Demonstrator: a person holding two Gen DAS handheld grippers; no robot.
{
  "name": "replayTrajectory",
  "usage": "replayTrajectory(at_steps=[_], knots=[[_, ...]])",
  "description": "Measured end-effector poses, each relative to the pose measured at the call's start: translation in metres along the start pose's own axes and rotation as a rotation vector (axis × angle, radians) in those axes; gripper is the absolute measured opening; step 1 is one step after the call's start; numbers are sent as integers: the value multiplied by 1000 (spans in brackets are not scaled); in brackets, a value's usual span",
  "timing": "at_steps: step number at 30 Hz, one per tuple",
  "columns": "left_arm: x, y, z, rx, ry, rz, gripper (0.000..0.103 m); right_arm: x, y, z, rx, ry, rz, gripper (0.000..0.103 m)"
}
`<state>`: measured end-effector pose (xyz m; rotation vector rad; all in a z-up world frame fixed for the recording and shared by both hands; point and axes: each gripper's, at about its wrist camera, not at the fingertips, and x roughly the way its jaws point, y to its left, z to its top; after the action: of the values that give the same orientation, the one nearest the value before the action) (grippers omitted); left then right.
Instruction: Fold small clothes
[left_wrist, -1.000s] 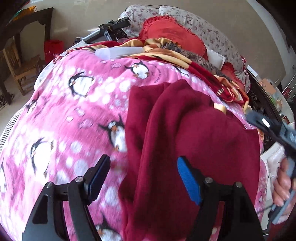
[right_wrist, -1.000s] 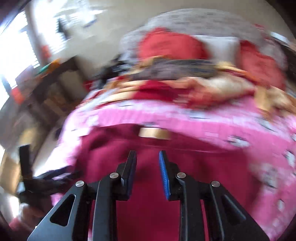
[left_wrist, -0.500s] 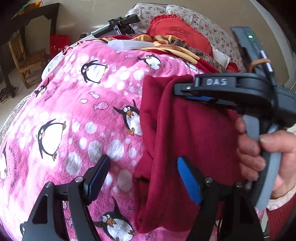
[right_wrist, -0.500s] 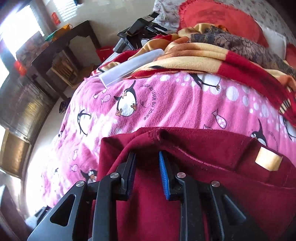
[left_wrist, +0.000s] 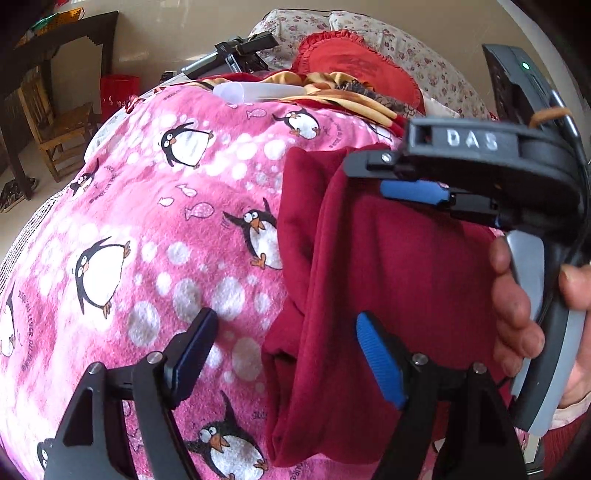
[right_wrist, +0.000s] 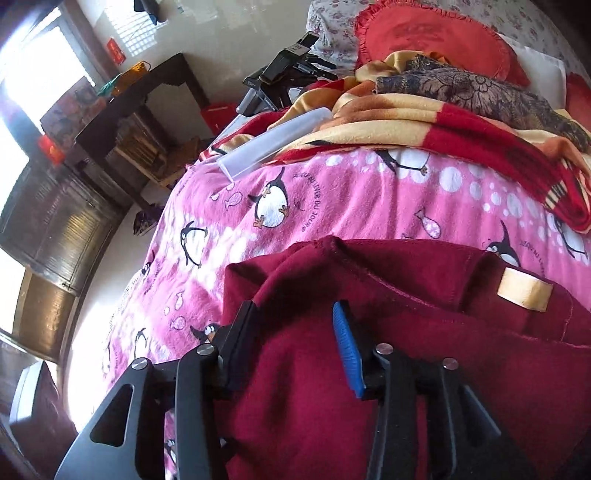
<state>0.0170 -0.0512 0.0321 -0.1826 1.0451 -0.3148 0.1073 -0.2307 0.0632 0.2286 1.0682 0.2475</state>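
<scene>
A dark red garment (left_wrist: 373, 280) lies folded on the pink penguin blanket (left_wrist: 155, 229). My left gripper (left_wrist: 284, 354) is open over its near left edge, one finger over the blanket, one over the cloth. My right gripper (right_wrist: 295, 343) is open above the garment (right_wrist: 406, 369) near its far left corner, and nothing is held between its fingers. It also shows in the left wrist view (left_wrist: 413, 188) over the garment's far part, held by a hand. A tan label (right_wrist: 524, 291) sits at the garment's far right.
A clear plastic tube (right_wrist: 273, 142) lies at the blanket's far edge. A red and yellow blanket (right_wrist: 443, 125), red cushion (right_wrist: 436, 40) and floral pillows lie behind. A black tripod (right_wrist: 288, 70), dark desk (right_wrist: 133, 107) and wooden chair (left_wrist: 62, 136) stand beyond the bed.
My right gripper has opened, letting go of the garment's edge, which now lies on the folded cloth. My left gripper has stayed open and moved closer.
</scene>
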Motion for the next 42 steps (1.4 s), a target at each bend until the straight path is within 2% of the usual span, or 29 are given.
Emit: replayTrajectory(at_steps=[5,13,16,21,23,24,26,27,30,33,35,36,37,39,42], knots=[[1,-1,-2,2,-7,-4,85,10,9,5,-4,16,-19,36],[3,-4,-5,8,-14,-1,88,31,42,9,-120,58,-178,40],[3,-4,-5,14,-17,-10,89,40,47,11,-156,85,-213,44],[1,-3,-7,19,-22,-37,92,49,46,12,-193,109,-233,44],[-1,-2,-6,23,-21,-51,93,44,41,12,-170,82,-231,37],[-1,-2,-5,24,-18,-55,93,40,37,11,-161,67,-246,17],[-2,0,-1,17,-14,-73,93,31,26,10,-128,49,-193,3],[-2,1,2,6,-18,-85,93,24,16,10,-97,43,-167,0],[3,1,11,-8,-22,-100,94,5,-4,9,-24,15,-70,0],[9,-3,16,-16,-19,-89,94,-2,-8,9,-15,7,-48,0],[6,0,16,-55,-25,-114,94,-1,-2,12,-35,19,-33,0],[6,2,16,-66,-24,-121,94,3,5,15,-50,39,-45,1],[5,5,14,-78,-21,-127,94,8,11,17,-66,61,-54,16],[3,7,10,-78,-25,-131,94,23,28,22,-112,110,-76,29],[3,5,4,-41,-37,-119,95,43,51,23,-197,165,-205,35]])
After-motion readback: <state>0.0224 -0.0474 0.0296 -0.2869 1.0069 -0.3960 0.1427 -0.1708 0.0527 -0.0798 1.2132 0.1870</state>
